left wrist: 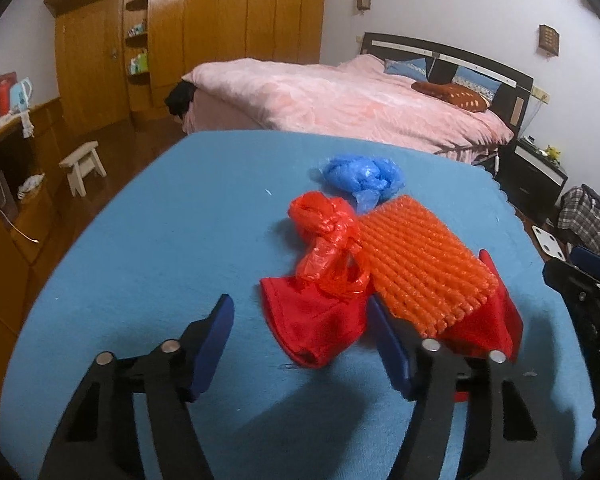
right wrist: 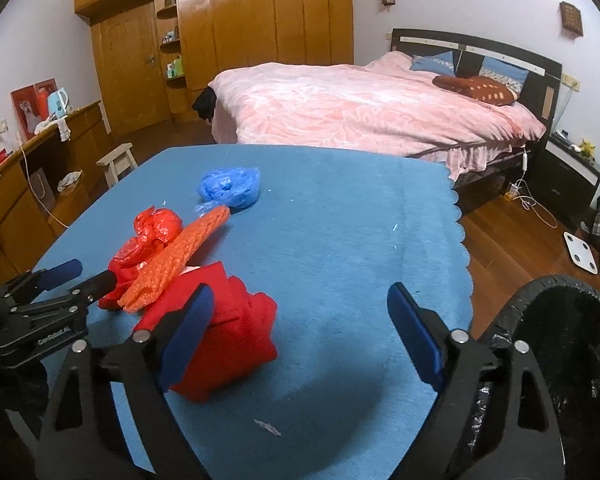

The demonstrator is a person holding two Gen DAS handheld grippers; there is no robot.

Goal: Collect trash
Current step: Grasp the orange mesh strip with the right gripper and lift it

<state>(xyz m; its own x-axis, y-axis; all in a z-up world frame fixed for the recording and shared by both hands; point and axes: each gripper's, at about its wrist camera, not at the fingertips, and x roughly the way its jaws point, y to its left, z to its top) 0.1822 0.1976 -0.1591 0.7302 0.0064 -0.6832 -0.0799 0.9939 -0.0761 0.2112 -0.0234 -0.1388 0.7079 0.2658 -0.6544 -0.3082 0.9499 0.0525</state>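
Note:
On the blue-covered table (left wrist: pixel 160 240) lies a pile of trash: a crumpled blue plastic bag (left wrist: pixel 360 178), a knotted red plastic bag (left wrist: pixel 326 236), an orange bubble-wrap sheet (left wrist: pixel 420 264) and a red cloth (left wrist: pixel 316 324) under them. My left gripper (left wrist: pixel 300 332) is open, its fingers on either side of the red cloth's near corner. My right gripper (right wrist: pixel 300 324) is open and empty, just right of the red cloth (right wrist: pixel 236 344). The same blue bag (right wrist: pixel 230 188), red bag (right wrist: pixel 156 228) and orange sheet (right wrist: pixel 180 256) show in the right wrist view.
A black trash bin (right wrist: pixel 560 360) stands at the table's right edge. A bed with a pink cover (right wrist: pixel 360 108) is behind the table. A small white stool (left wrist: pixel 82 166), wooden wardrobes (left wrist: pixel 220 32) and a side cabinet (left wrist: pixel 4 184) are to the left.

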